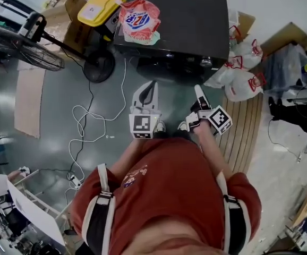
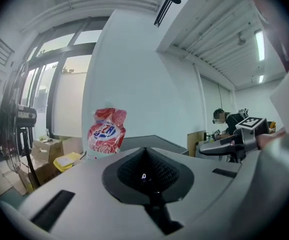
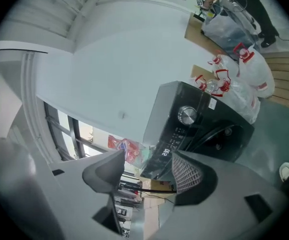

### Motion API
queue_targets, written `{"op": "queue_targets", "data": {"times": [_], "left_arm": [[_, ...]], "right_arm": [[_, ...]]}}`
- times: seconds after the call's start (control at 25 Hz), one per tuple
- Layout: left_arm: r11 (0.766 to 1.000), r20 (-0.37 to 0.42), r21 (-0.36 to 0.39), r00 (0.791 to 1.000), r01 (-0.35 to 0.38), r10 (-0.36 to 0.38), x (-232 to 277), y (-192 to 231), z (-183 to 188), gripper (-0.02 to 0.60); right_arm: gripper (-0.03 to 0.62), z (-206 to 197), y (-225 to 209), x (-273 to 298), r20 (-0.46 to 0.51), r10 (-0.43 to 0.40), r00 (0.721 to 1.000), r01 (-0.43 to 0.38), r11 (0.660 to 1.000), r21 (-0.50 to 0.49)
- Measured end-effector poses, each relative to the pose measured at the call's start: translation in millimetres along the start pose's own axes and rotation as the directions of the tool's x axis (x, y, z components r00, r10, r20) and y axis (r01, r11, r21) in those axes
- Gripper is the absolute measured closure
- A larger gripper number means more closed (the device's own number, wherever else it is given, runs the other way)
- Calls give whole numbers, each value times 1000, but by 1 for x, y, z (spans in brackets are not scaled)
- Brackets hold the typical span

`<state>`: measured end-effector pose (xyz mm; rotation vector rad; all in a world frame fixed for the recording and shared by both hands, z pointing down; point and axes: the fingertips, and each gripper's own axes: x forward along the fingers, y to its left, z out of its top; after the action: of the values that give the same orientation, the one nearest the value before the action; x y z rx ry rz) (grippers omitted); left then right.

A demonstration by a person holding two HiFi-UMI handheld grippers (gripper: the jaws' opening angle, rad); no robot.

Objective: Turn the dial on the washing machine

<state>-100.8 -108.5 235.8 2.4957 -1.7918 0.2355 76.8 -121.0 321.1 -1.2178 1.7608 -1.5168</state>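
The black washing machine (image 1: 180, 15) stands on the floor ahead of the person, front panel facing them, and its silver dial (image 1: 205, 62) sits at the right end of that panel, above the dark round door (image 3: 219, 134). In the right gripper view the dial (image 3: 186, 115) shows clearly on the control strip, next to a lit display, well apart from both jaws. The right gripper (image 1: 198, 89) is held in front of the machine's right side, pointing towards the panel; its jaws stand apart with nothing between them, only the machine and the window behind it showing through the gap. The left gripper (image 1: 151, 85) is held beside it, to the left and at about the same height, aimed at the middle of the machine. In its own view the two dark pads are pressed together at their tips and hold nothing. Neither gripper touches the washing machine. A red and white detergent bag (image 1: 139, 20) stands on the left part of the lid, and the left gripper view shows it upright against the white wall. To the left of the machine are a yellow container (image 1: 97, 8) on cardboard boxes (image 1: 74, 15) and a black standing fan (image 1: 20, 47) with its round base (image 1: 99, 65) on the grey-green floor (image 1: 52, 105). A white cable (image 1: 84, 126) loops across that floor. White plastic bags (image 1: 241, 73) with red handles lie against the machine's right side, at the edge of wooden slats (image 1: 244, 137).
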Motion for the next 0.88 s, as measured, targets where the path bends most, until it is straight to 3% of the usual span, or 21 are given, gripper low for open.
{"op": "queue_targets", "data": {"times": [0.24,0.48,0.56,0.72,0.88], "left_arm": [[999,78,39,997,-2,-1,-4,16,46,572],[996,131,93,991,-16,4,-12,22,72,572],[995,148,99,989,-21,6,-16,22,81,572],[990,172,139,985,-31,6,-24,20,96,572],[989,188,148,982,-27,-2,-27,18,106,572]], "right_arm": [[312,26,63,7,58,86,995,-78,988,-133],[313,34,105,-2,89,142,986,-109,947,-302],[313,37,118,-7,95,141,985,-94,916,-389],[318,38,139,-11,89,113,990,-43,823,-566],[318,40,155,-16,109,112,988,-14,759,-651]]}}
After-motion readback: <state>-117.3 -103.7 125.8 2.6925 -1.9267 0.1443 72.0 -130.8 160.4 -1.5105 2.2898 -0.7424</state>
